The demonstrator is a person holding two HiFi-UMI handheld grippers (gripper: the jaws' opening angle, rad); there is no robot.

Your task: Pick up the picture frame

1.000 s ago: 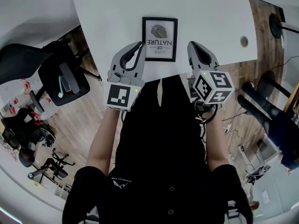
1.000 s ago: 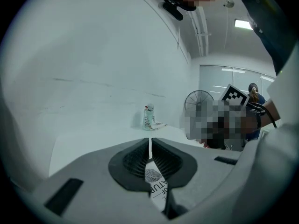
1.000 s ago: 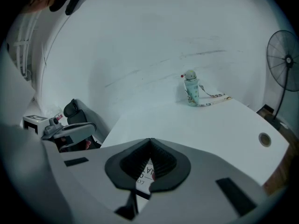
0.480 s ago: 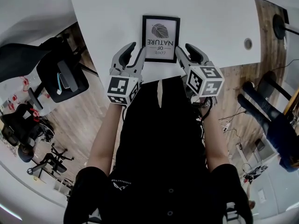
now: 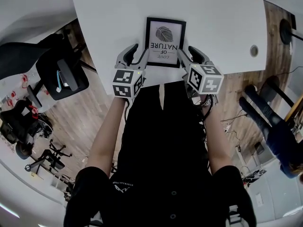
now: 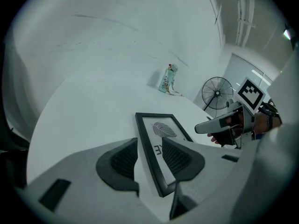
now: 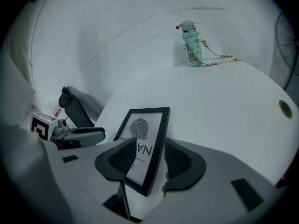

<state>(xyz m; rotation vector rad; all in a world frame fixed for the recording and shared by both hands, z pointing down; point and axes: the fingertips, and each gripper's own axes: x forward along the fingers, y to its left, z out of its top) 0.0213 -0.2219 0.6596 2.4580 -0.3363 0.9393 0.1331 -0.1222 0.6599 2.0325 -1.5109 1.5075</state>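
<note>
The black picture frame (image 5: 164, 41), with a fingerprint print and the words "LOVE OF NATURE", lies flat on the white table (image 5: 109, 13) near its front edge. My left gripper (image 5: 136, 56) straddles the frame's left rail (image 6: 148, 148). Its jaws are opening, one pad on each side of the rail, and neither presses on it. My right gripper (image 5: 189, 56) straddles the right rail (image 7: 156, 148) in the same way, its jaws also opening and the pads apart from the wood. Both grippers point down at the near corners of the frame.
A small stuffed figure (image 7: 191, 48) stands at the table's far side by the wall. A round cable hole (image 5: 254, 50) is in the table at the right. A black office chair (image 5: 57, 74) stands left of the table, and a floor fan (image 6: 217, 92) beyond it.
Both grippers have come down from above the table's front edge to the frame's two sides. Their jaws have gone from shut to wide apart around the rails.
</note>
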